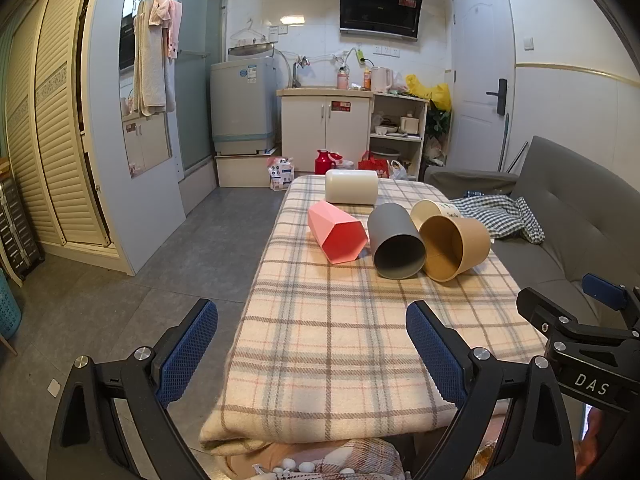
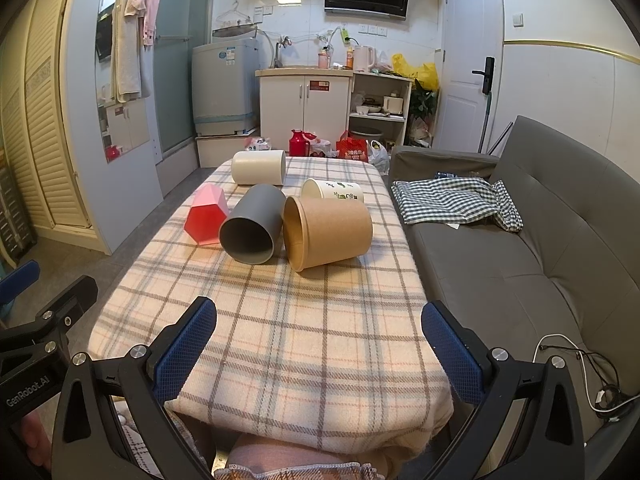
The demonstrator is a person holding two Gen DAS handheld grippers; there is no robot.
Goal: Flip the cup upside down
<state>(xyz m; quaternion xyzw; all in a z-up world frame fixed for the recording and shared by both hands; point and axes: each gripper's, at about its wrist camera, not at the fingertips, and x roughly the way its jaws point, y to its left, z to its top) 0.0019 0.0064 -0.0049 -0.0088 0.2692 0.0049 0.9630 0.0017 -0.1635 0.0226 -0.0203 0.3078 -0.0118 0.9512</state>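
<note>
Plaid cloth in cream, brown and orange covered the table (image 2: 280,340), and five cups lay on their sides on its far half. A pink faceted cup (image 2: 206,216) lay on the left, its open mouth towards the cameras. Just beside it to the right lay a grey cup (image 2: 252,228), also mouth forward, and against that a brown paper cup (image 2: 328,232) with its mouth turned left towards the grey one. Behind the brown cup lay a white printed cup (image 2: 334,191), and furthest back a plain cream cup (image 2: 258,167). None stood upright or upside down.

Both grippers hung over the near end of the table, well apart from the cups. The left gripper (image 1: 312,352) had its blue-padded fingers (image 1: 188,352) spread wide with nothing between them. The right gripper (image 2: 320,356) likewise held its fingers (image 2: 184,354) wide apart and empty; in the left wrist view it showed at the right edge (image 1: 580,320).

A grey sofa (image 2: 540,248) ran along the table's right side, with a checked cloth (image 2: 452,200) lying on its seat.
</note>
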